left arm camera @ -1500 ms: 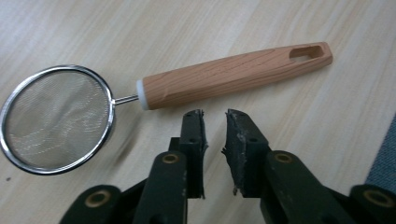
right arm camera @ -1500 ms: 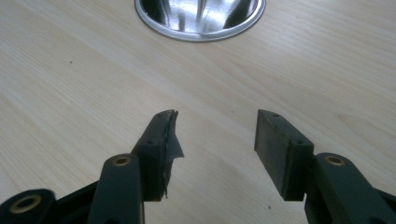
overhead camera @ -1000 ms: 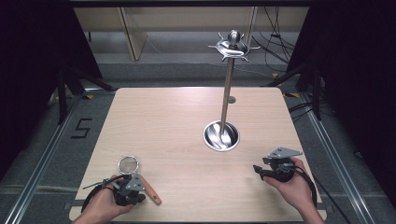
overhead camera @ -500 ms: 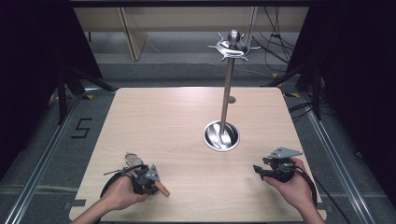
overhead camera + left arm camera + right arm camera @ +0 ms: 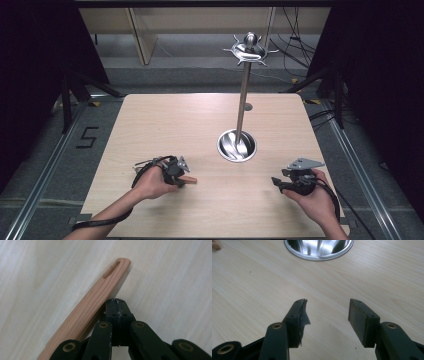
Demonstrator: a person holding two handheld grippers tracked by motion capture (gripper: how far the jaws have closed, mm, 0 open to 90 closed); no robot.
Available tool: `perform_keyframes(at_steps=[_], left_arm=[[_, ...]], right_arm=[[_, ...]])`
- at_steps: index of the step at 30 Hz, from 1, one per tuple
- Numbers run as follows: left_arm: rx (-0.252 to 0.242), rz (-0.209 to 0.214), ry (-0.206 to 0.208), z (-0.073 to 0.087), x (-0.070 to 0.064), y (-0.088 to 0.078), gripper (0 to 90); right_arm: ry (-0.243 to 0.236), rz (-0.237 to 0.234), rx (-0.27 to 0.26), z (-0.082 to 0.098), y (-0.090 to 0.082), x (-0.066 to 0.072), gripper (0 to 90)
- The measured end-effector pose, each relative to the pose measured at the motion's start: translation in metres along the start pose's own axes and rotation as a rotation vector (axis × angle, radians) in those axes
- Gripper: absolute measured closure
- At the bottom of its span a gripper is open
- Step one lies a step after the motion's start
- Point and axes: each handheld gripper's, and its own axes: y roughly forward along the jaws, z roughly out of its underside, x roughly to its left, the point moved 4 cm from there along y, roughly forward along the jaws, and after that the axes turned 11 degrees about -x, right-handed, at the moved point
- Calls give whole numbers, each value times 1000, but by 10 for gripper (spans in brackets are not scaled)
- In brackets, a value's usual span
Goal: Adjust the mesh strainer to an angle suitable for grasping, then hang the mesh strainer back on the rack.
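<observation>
A utensil's light wooden handle [image 5: 100, 297] with a slot near its end juts forward along the left side of my left gripper [image 5: 116, 301]. Those jaws stand tip to tip, and where the handle is clamped is hidden. The handle casts a shadow on the table below it. From above, the handle's tip [image 5: 190, 179] pokes out to the right of the left gripper [image 5: 179, 175], at the table's front left. My right gripper [image 5: 328, 312] is open with nothing between its pads, low over the table at the front right [image 5: 277, 182].
A metal stand rises from a shiny round base dish [image 5: 237, 146] right of the table's centre, its pole topped by a ring of hooks [image 5: 248, 50]. The dish rim [image 5: 319, 255] lies just ahead of the right gripper. The wooden tabletop [image 5: 165, 120] ends at dark floor.
The left hand has slid rightward and a little farther up the table, carrying the wooden handle with it; the round wire head seen earlier is now hidden by the hand. The right hand stayed put.
</observation>
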Motion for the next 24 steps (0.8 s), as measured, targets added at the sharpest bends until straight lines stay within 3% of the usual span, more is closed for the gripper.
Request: perform_keyframes(at_steps=[3,4,7,8,9,10,11,12,14,17,21,22,24], left_arm=[[-21,-4,-2,-6,2,1,891],[-31,-2,-12,-7,1,0,891],[-49,0,0,-10,2,-7,881],[-74,-3,2,-13,3,-17,867],[-84,-3,2,-14,4,-21,855],[-86,-5,8,-16,5,-26,831],[-92,-7,10,-17,7,-30,810],[-95,-10,14,-17,9,-34,789],[-85,-20,16,-16,13,-38,721],[-84,-31,10,-14,17,-40,647],[-56,-40,17,-5,21,-43,561],[-37,-37,26,-3,23,-44,561],[-18,-43,30,-1,24,-44,509]], right_arm=[[-5,-2,-16,0,1,-1,489],[23,0,-7,0,-1,1,489],[-12,2,-20,1,0,-2,489],[45,6,-8,1,-2,0,489],[-10,2,-28,2,0,-5,489],[-7,-1,-21,2,-1,-5,489],[39,0,-6,2,-2,-2,489],[15,2,-6,3,-2,-4,489],[-4,3,-24,3,-2,-6,489],[25,8,-12,4,-4,-5,489],[2,20,-26,2,-4,-6,488],[38,19,0,1,-5,-2,488],[16,12,-12,2,-5,-1,488]])
